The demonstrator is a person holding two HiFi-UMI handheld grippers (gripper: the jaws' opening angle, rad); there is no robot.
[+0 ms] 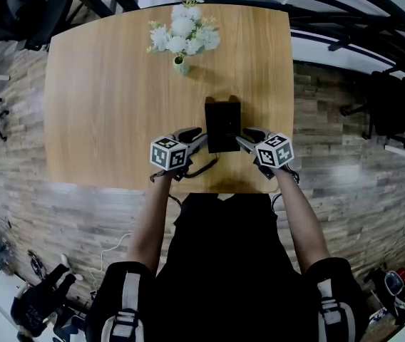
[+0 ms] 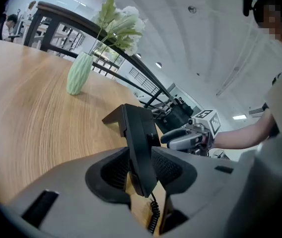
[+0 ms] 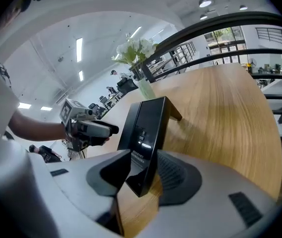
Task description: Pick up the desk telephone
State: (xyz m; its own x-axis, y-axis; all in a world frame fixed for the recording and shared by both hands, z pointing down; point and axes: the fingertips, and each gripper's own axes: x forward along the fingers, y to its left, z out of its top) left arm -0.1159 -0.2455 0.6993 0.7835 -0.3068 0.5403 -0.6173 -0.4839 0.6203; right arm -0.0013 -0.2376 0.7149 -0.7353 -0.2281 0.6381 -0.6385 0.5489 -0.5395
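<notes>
- desk telephone [image 1: 222,123] stands on the tabletop [image 1: 117,105], near its front edge; not lifted yet, i judge.
- left tongs [image 2: 141,172] and right tongs [image 3: 143,170] half open, each straddling 1 side edge; squeeze and lift remain.

The left gripper [image 1: 197,135] and right gripper [image 1: 248,135] share one build. Each has a light grey moulded shell with a small dark rectangular slot on either side. Dark ribbed pads [image 2: 112,173] sit in rounded black hollows on the inner faces of the jaws. Each carries a marker cube [image 1: 169,153] of black-and-white square codes. The person wears a black short-sleeved top [image 1: 224,262], with pale grey straps [image 1: 127,301] over both shoulders.
</notes>
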